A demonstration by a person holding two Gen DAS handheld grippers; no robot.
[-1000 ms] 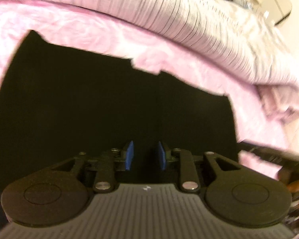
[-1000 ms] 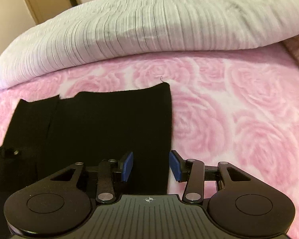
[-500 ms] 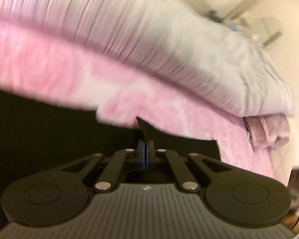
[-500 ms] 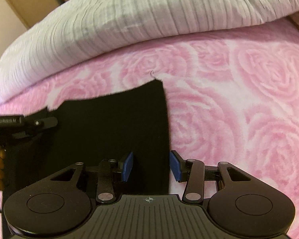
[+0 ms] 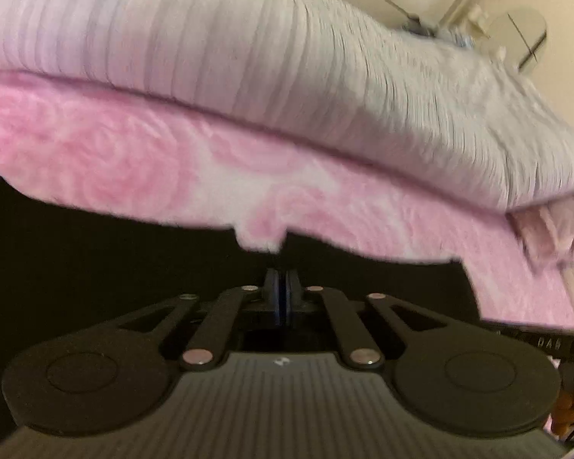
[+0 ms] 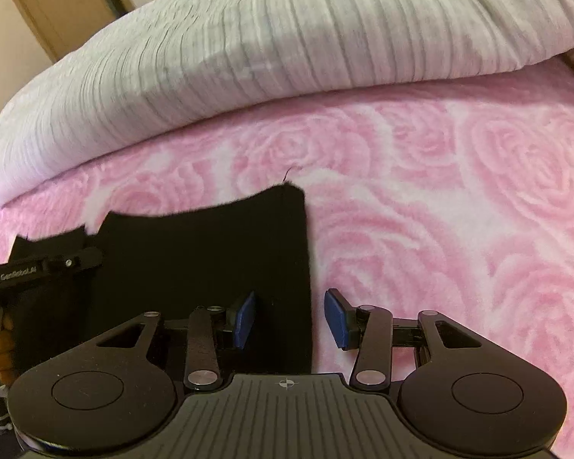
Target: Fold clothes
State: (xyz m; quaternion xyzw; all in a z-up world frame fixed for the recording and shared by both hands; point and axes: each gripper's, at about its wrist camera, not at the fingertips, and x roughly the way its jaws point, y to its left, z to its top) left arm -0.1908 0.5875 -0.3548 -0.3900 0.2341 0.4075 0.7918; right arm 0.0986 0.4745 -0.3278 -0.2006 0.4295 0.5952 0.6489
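Black garment [image 6: 210, 252] on pink blanket [image 6: 440, 210]; left tool [image 5: 283, 298] pinches it.

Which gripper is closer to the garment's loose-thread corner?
Right. The right gripper straddles the black garment's edge just below that corner; the left gripper is farther along the garment's far edge.
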